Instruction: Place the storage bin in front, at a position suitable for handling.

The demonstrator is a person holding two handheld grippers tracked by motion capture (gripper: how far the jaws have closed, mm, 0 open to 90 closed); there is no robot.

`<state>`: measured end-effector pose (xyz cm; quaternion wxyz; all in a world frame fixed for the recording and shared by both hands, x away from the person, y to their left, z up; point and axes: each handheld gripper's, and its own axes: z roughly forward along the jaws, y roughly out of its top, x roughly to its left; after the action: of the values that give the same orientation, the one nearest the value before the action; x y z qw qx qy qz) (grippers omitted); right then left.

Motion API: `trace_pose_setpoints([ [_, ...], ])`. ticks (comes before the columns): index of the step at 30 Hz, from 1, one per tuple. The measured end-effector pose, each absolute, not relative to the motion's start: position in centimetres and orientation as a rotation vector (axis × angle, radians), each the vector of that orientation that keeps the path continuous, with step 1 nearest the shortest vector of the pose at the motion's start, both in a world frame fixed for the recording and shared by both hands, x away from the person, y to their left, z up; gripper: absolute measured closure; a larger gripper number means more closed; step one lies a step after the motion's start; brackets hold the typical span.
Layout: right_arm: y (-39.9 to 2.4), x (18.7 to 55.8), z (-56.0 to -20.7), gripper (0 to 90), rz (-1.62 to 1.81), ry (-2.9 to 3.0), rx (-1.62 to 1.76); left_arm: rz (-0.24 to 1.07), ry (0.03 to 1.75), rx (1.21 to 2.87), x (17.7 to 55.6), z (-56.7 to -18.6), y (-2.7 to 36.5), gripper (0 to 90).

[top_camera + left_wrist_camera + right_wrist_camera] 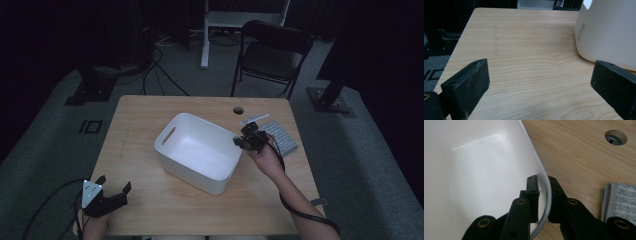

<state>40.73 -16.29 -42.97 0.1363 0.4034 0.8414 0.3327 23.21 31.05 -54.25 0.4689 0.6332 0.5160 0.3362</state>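
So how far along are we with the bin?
Done: the right gripper is clamped on the bin rim, one jaw inside, one outside. In hand: that grip. Left: the bin looks empty, the cloth lies beside it, and the left gripper waits open.

Past your right tongs (248, 138) a black folding chair (272, 52) stands on grey carpet (45, 125). Left of the chair a white stand leg (205, 35), with cables (160, 65) further left. Black curtains behind, room dim. Dark stand bases (87, 92) flank your table (150, 210).

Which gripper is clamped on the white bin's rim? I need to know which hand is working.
The right gripper: its jaws pinch the white bin rim. The left gripper is open.
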Motion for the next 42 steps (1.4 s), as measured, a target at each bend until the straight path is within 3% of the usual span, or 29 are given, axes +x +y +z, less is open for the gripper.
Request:
trace_pose_setpoints([
  [16, -17.6, 38.3, -43.0, 82.5, 0.964, 2.469, 1.132, 0.777, 1.206, 1.532, 23.2, -54.1, 30.6, 2.1],
  [20, -17.8, 37.6, -43.0, 82.5, 0.962, 2.483, 1.119, 0.819, 1.171, 1.549, 23.1, -53.9, 30.5, 2.2],
  [28, -18.0, 37.4, -43.1, 81.9, 0.986, 2.48, 1.128, 0.645, 1.134, 1.527, 23.3, -52.0, 29.8, 2.2],
  [31, -18.2, 37.4, -43.2, 78.4, 1.024, 2.472, 1.147, 0.65, 1.122, 1.572, 23.6, -51.0, 29.2, 2.2],
  [34, -18.3, 36.9, -43.1, 71.8, 1.063, 2.453, 1.153, 0.54, 1.102, 1.622, 24.1, -49.9, 28.5, 4.7],
  [36, -18.3, 36.5, -43.0, 68.4, 1.085, 2.429, 1.145, 0.534, 1.076, 1.655, 24.4, -49.5, 27.8, 4.8],
  [42, -18.6, 35.8, -42.7, 62.0, 1.163, 2.37, 1.174, 0.504, 1.02, 1.642, 25.5, -48.3, 26.3, 4.8],
])
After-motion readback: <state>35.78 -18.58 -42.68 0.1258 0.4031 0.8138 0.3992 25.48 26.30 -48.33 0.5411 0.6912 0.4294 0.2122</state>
